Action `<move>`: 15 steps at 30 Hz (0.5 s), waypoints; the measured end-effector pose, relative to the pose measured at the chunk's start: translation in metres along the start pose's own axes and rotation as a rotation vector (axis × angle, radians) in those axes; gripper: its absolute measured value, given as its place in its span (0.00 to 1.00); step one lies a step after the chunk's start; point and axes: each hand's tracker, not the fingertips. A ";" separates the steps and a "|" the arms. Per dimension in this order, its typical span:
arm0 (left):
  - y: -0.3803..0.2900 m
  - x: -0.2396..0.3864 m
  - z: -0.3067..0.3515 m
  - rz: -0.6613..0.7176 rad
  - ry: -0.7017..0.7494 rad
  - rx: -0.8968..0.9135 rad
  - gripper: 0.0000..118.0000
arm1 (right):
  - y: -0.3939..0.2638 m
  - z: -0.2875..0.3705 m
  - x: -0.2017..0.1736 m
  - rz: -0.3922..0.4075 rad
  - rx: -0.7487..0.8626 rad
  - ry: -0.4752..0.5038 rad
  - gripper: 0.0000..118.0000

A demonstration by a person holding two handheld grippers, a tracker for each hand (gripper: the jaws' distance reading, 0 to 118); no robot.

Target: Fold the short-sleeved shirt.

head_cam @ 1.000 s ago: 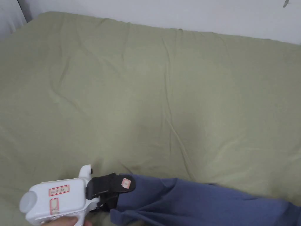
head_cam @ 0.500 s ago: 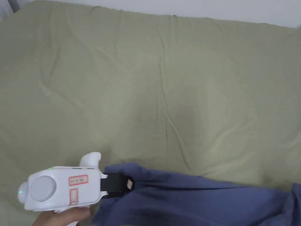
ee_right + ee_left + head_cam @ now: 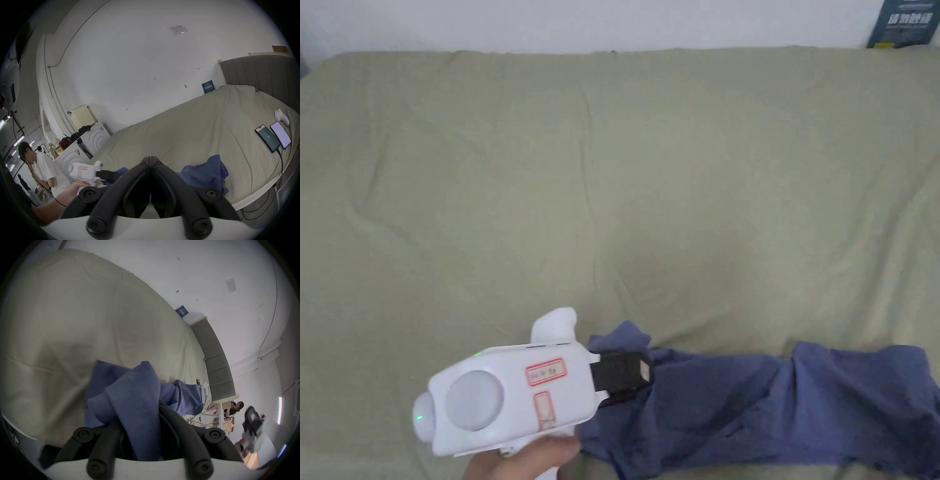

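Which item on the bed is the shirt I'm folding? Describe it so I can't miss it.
Start at the wide olive-green bed cover. Along its near edge lies a crumpled blue shirt, stretched sideways. It is the sole blue cloth there, and the left gripper is shut on its left end, while two phones lie apart near the headboard.

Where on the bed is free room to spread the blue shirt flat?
The green sheet is bare from the wall down to the bunched shirt. The near edge is crowded: the shirt and the left gripper. Two phones lie toward the headboard.
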 end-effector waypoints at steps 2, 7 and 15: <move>-0.006 0.009 -0.043 -0.055 0.136 -0.008 0.06 | -0.002 0.008 0.008 -0.008 0.007 0.005 0.00; -0.009 0.002 -0.069 -0.008 0.114 -0.054 0.90 | 0.004 0.030 0.029 -0.053 0.054 0.026 0.00; -0.019 0.030 0.072 -0.312 0.165 0.313 0.95 | 0.002 0.037 0.048 -0.048 0.078 -0.003 0.00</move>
